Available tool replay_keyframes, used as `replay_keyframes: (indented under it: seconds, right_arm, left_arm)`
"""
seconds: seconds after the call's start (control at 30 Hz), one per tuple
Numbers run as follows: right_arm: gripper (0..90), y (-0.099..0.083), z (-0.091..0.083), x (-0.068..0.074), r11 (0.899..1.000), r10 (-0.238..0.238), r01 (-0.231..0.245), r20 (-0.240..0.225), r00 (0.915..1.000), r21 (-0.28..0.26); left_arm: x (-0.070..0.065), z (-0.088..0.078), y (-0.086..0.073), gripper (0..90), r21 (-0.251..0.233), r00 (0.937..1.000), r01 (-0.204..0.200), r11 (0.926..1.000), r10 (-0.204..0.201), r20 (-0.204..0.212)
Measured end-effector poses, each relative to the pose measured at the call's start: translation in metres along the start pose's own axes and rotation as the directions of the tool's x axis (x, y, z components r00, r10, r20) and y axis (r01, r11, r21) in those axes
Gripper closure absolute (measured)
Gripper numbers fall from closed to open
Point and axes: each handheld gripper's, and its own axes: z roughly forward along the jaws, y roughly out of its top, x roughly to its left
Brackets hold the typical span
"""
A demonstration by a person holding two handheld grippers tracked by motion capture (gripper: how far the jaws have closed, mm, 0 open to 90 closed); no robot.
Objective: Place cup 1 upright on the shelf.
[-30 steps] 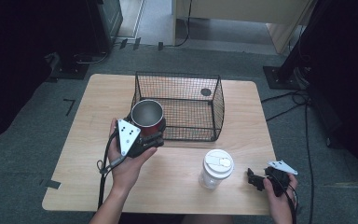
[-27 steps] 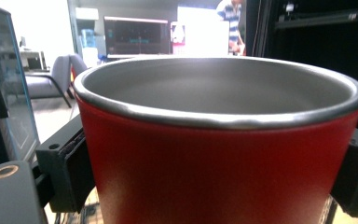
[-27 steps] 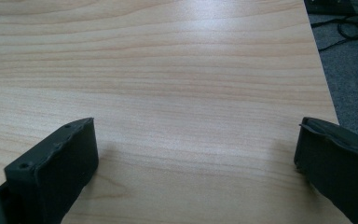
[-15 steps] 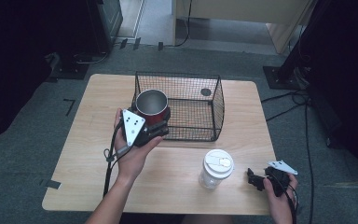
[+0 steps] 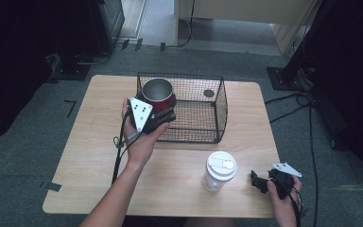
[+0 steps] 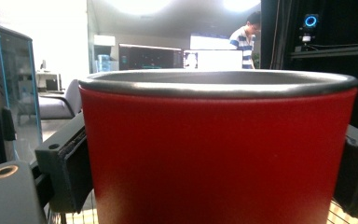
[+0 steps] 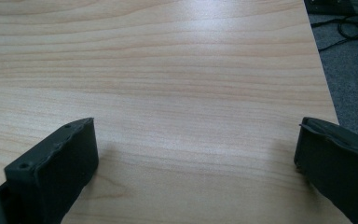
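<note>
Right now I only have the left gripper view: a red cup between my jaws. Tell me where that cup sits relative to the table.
Observer: The red cup is held up by the left gripper over the near-left corner of the wire basket, not on the table.
Operator: Report what's inside the basket.
Observer: A small dark round thing lies on its floor near the far side; I cannot tell what it is.
Operator: Give me the right gripper.
Observer: The right gripper rests open at the table's near-right corner, holding nothing.
Operator: Name anything near it.
Observer: A clear jar with a white lid stands just to its left.
</note>
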Motion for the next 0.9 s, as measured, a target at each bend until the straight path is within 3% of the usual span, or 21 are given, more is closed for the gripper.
replay_keyframes:
  seconds: [0.17, 0.27, 0.47, 0.6, 0.77, 0.9]
  right_arm:
    - [0.0, 0.000, 0.000, 0.000, 1.000, 0.002, -0.002, 0.000, 1.0000, 0.001]
    - [0.0, 0.000, 0.000, 0.000, 1.000, 0.000, 0.000, 0.000, 1.0000, 0.001]
    - [0.0, 0.000, 0.000, 0.000, 1.000, 0.000, 0.000, 0.000, 1.0000, 0.001]
    - [0.0, 0.000, 0.000, 0.000, 1.000, 0.000, 0.000, 0.000, 1.0000, 0.001]
    - [0.0, 0.000, 0.000, 0.000, 1.000, 0.000, 0.000, 0.000, 1.0000, 0.001]
    - [0.0, 0.000, 0.000, 0.000, 1.000, 0.000, 0.000, 0.000, 1.0000, 0.001]
  left_arm:
    - [0.002, 0.016, -0.003, 7.8, -0.046, 0.9998, -0.012, 0.9989, 0.011, -0.018]
    - [0.003, 0.027, -0.007, 7.8, -0.072, 0.9981, -0.049, 0.9962, 0.046, -0.042]
    - [0.005, 0.040, -0.014, 7.7, -0.071, 0.9971, -0.039, 0.9967, 0.034, -0.068]
    - [0.010, 0.050, -0.024, 7.7, -0.039, 0.9966, -0.014, 0.9991, 0.011, -0.081]
    - [0.013, 0.066, -0.039, 7.6, 0.004, 0.9939, -0.042, 0.9991, 0.042, -0.102]
    - [0.012, 0.076, -0.044, 7.5, 0.027, 0.9938, -0.036, 0.9990, 0.039, -0.104]
